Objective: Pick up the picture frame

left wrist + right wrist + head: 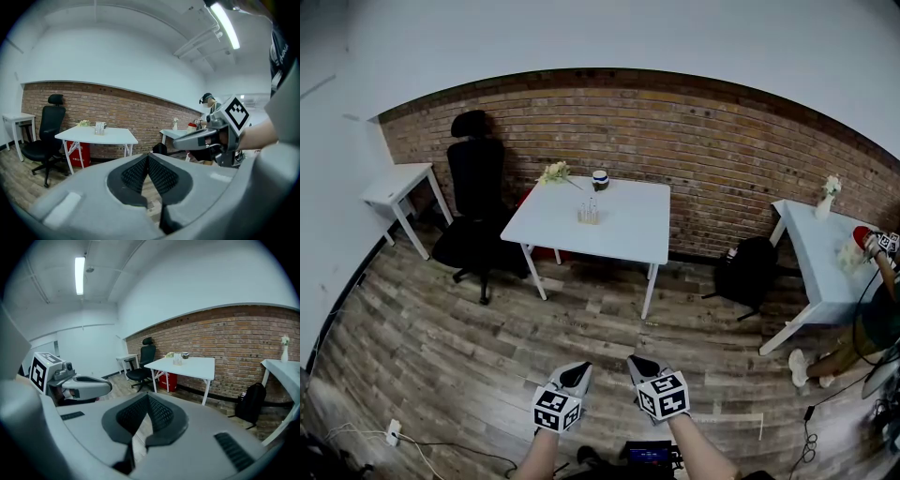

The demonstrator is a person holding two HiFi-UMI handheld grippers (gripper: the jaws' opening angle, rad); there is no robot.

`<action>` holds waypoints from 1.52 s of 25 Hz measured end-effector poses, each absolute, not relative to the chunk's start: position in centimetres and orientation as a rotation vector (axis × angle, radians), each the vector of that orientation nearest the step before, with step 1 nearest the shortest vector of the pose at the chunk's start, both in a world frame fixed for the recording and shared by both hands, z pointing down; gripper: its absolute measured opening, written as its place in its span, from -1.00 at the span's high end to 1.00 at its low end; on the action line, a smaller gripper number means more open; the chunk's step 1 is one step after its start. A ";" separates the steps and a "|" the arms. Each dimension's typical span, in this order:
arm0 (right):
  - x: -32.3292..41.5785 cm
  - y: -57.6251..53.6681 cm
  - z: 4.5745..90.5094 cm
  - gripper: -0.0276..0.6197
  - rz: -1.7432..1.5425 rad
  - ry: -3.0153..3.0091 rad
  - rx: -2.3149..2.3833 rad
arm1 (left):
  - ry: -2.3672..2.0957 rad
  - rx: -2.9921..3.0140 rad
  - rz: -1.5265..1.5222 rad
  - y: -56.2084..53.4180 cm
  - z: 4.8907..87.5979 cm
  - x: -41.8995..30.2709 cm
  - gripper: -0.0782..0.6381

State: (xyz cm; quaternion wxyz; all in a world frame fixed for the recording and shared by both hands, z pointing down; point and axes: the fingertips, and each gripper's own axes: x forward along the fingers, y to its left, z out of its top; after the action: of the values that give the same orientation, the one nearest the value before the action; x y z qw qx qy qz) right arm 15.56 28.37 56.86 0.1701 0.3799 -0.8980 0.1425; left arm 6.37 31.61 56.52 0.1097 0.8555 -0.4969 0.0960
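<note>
Both tools, your left tool (576, 371) and right tool (639, 366), are closed and empty, well short of the white worktop (628, 234). What appears to be the picture frame (589, 214) stands upright mid-worktop, straight ahead; your left tool lines up marginally nearer.

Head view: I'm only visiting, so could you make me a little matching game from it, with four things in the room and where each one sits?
Things:
1. office chair
2. backpack
3. vase
4. flower bunch

Places:
A. on the right table
B. at the far left corner of the middle table
C. on the floor between those two tables
D. on the floor, left of the middle table

Pairs: 1-D, 2-C, 3-A, 4-B
</note>
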 end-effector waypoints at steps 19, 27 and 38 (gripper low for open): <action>19.2 27.2 57.7 0.89 0.429 -2.580 1.027 | -1.570 2.443 0.315 30.9 57.0 8.4 0.75; 19.0 25.8 59.4 0.89 0.460 -2.562 1.000 | -1.566 2.407 0.318 29.8 58.8 8.6 0.75; 16.3 18.2 60.4 0.89 0.473 -2.515 1.054 | -1.509 2.424 0.303 21.9 60.1 5.4 0.75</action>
State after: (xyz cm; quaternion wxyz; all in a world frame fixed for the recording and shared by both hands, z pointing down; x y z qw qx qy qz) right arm 16.33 18.20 60.41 0.1860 0.3741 -0.8929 0.1680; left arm 5.41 21.89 60.13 0.1348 0.8364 -0.5208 0.1047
